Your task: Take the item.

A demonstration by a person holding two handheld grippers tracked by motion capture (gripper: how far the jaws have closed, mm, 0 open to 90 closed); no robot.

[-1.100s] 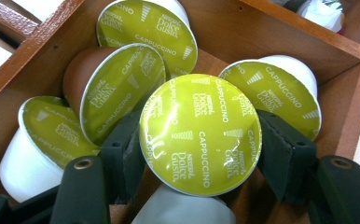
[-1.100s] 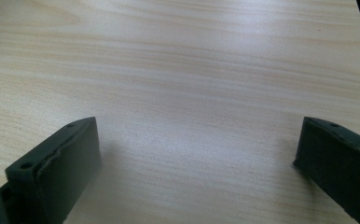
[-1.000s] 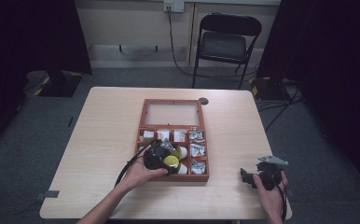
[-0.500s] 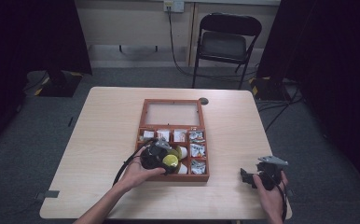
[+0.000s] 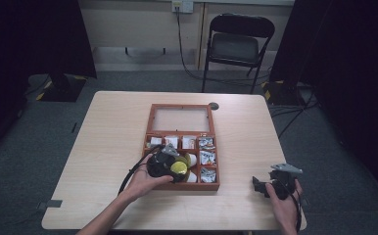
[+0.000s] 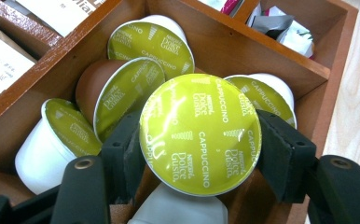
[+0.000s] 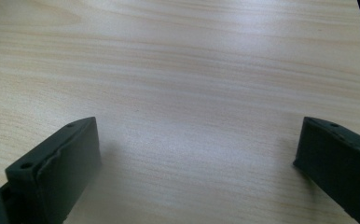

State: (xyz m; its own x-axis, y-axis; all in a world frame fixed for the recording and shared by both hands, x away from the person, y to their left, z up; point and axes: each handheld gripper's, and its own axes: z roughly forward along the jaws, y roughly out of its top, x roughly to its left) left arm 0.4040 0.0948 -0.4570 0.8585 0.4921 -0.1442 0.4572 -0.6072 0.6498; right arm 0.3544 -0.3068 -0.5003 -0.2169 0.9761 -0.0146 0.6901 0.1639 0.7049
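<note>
Capsule (image 6: 200, 134) with the green Cappuccino lid is pinched in my left gripper (image 6: 199, 154), jaws pressing both edges, dead centre of the left gripper view, over the other capsules (image 6: 136, 93) in the wooden box (image 5: 150, 123). My right gripper (image 5: 268, 186) sits lower right in the high view, jaws spread wide over bare table (image 7: 178, 70).

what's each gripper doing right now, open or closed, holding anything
Left gripper: shut on a green-lidded coffee capsule over the wooden box.
Right gripper: open, holding nothing, over the bare table.
</note>
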